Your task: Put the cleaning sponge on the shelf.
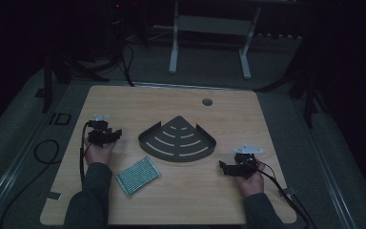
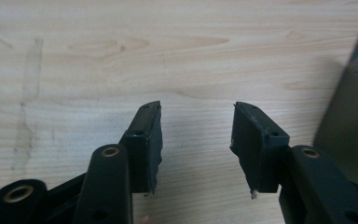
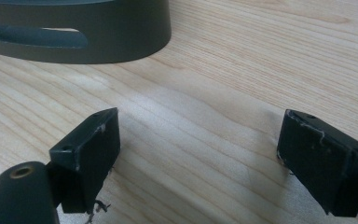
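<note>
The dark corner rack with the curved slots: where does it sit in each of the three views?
High view: corner rack at table centre, between the two hands.
Left gripper view: its dark edge at the right border.
Right gripper view: its curved slotted wall along the top left.
Shared landmark: the light wood table.

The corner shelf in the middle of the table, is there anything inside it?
Nothing lies in the corner shelf; its slotted floor is bare, with table wood showing through the slots. The green sponge lies apart from it, nearer the person. What is beneath the shelf's solid parts is covered.
</note>
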Available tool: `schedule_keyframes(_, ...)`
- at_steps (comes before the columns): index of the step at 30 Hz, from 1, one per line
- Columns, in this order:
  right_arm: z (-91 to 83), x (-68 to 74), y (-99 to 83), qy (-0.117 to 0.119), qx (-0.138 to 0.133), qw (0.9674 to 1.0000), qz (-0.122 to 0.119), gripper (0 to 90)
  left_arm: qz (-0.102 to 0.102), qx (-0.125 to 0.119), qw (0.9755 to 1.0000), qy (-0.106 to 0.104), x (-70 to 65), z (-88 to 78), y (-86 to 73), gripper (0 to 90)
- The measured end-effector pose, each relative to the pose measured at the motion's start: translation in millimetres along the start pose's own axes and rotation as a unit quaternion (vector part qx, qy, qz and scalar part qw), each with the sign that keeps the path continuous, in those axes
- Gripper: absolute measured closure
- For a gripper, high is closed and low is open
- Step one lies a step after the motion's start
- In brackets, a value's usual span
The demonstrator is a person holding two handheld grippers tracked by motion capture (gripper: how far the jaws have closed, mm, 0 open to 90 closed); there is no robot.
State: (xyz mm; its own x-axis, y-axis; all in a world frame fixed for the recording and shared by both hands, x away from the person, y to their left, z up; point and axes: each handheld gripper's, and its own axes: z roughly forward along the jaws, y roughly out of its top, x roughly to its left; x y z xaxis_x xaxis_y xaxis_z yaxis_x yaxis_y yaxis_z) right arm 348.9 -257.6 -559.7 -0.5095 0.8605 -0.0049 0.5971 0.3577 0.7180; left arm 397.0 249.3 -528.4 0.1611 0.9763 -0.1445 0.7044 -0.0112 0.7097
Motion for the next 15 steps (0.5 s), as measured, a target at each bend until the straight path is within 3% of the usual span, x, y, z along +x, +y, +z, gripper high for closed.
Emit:
schedule_keyframes(6,0.0,0.0,0.0,0.0,0.0,1.0,0.0,12.7,0.019,-0.001,0.9996,-0.02,-7.6,-13.2,-0.3,57.1)
schedule_keyframes(8,0.0,0.0,0.0,0.0,0.0,1.0,0.0,12.7,0.045,0.003,0.9988,-0.021,-13.9,-20.6,-3.5,57.4)
schedule_keyframes(15,0.0,0.0,0.0,0.0,0.0,1.0,0.0,12.7,0.072,0.002,0.9967,-0.036,-21.4,-38.2,-10.0,62.6)
